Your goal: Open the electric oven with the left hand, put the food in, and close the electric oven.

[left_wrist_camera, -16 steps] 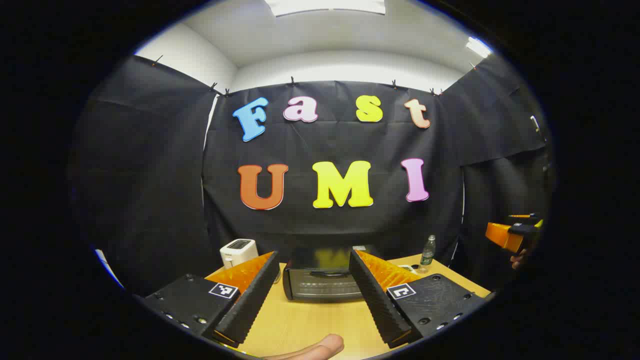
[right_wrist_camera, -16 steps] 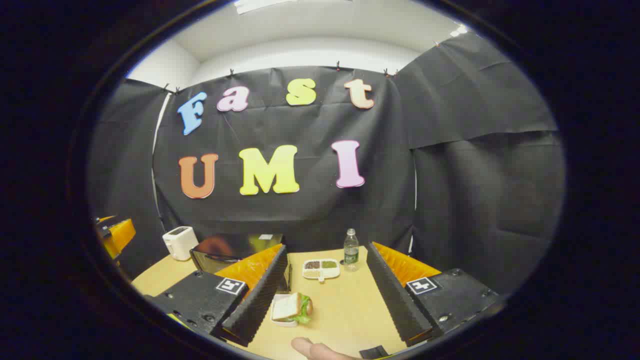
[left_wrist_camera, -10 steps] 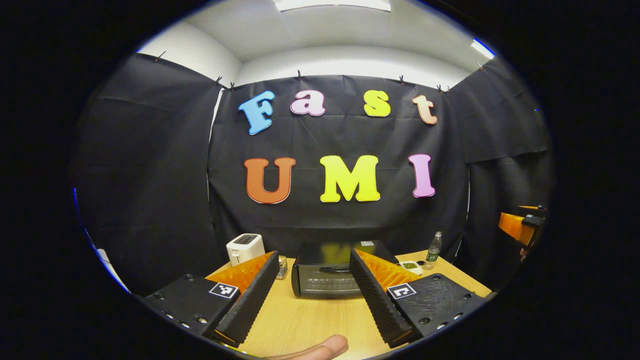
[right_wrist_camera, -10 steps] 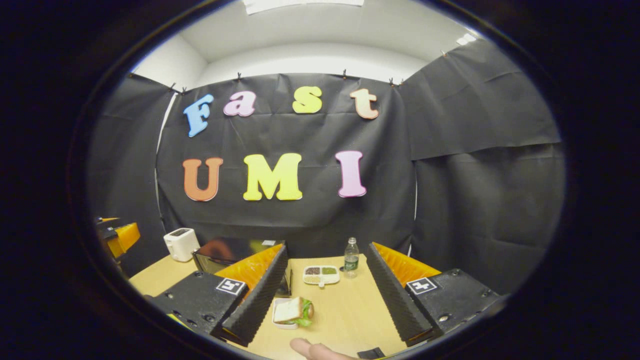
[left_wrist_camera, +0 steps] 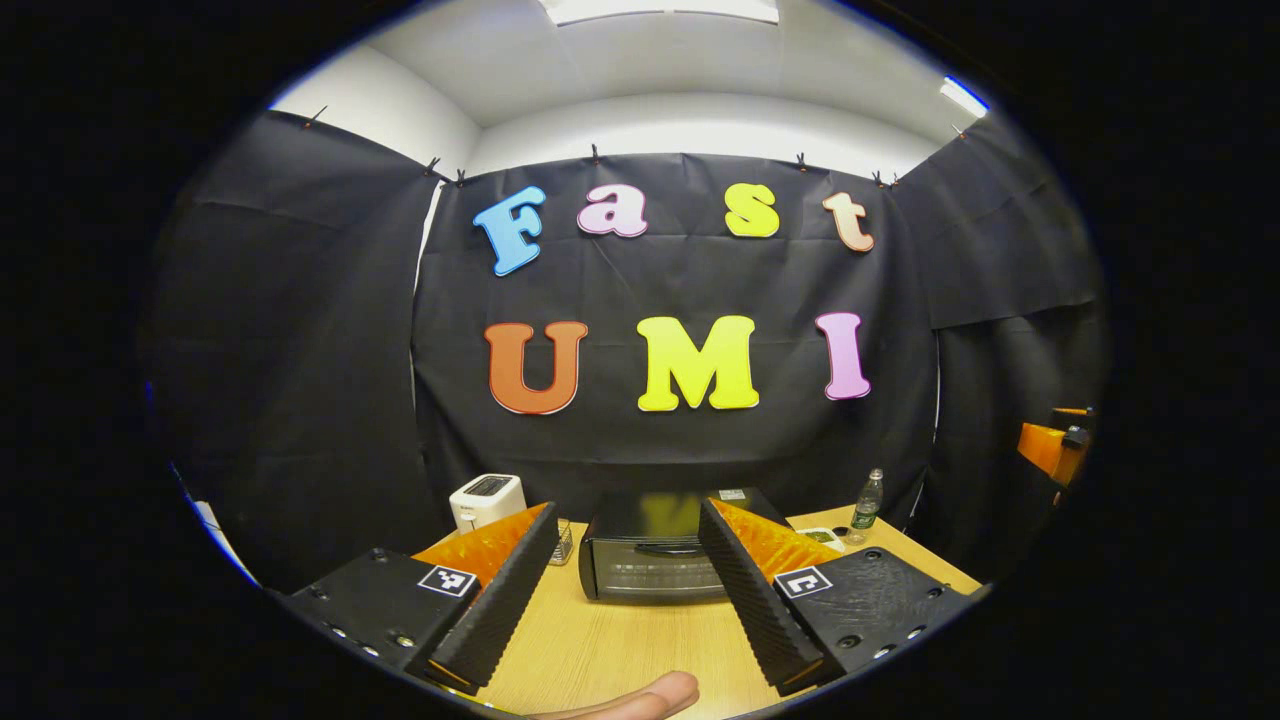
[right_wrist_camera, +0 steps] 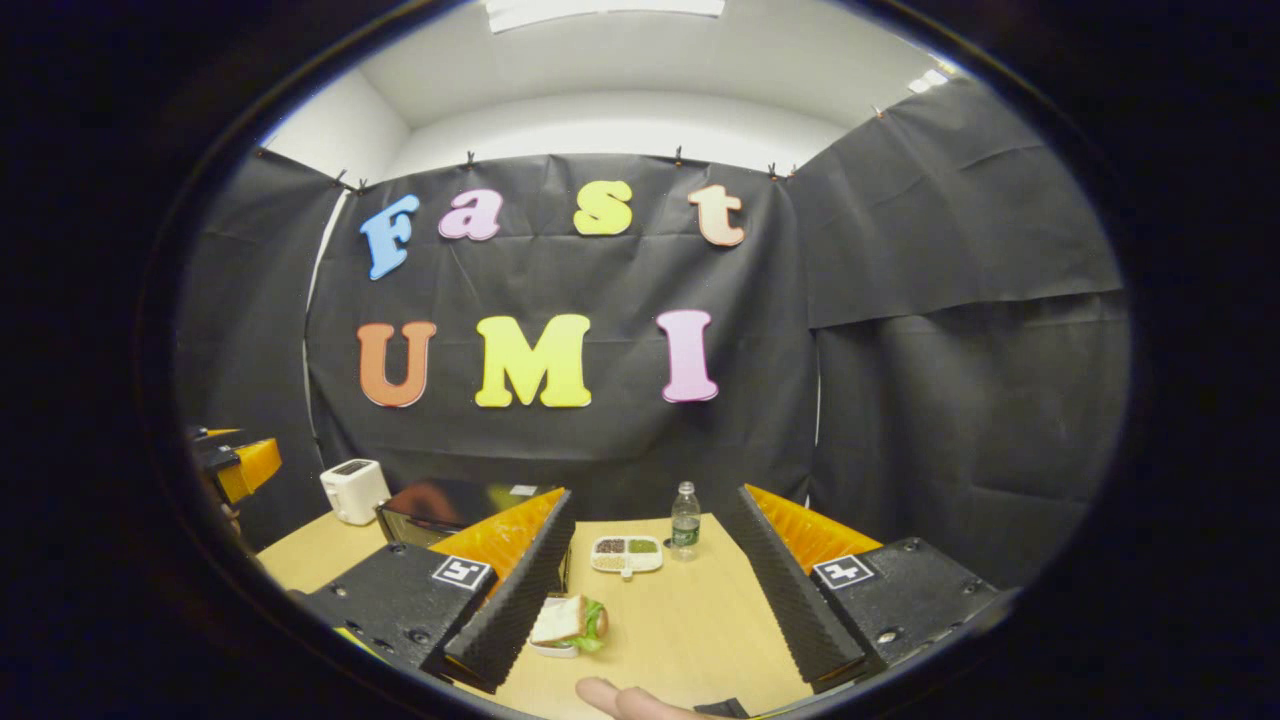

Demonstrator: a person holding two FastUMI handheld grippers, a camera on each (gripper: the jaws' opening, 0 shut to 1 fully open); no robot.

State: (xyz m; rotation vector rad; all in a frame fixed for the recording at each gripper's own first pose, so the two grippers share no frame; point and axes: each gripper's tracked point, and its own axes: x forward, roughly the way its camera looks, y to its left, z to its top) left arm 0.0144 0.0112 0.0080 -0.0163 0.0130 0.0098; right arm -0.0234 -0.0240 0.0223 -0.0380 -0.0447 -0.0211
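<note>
framing oven (left_wrist_camera: 650,562) between spread left fingers (left_wrist_camera: 500,600); right fingers (right_wrist_camera: 515,600) spread beside sandwich (right_wrist_camera: 568,624).

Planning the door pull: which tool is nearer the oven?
Left. The left tool points straight at the oven, framing its door; the right tool is off to its side, over the sandwich.

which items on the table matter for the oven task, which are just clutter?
Job:
- electric oven, door shut
- sandwich in its white dish
- left tool, open, facing the oven
- right tool, open, near the sandwich

Clutter:
- white toaster
- water bottle
- divided snack tray
</note>
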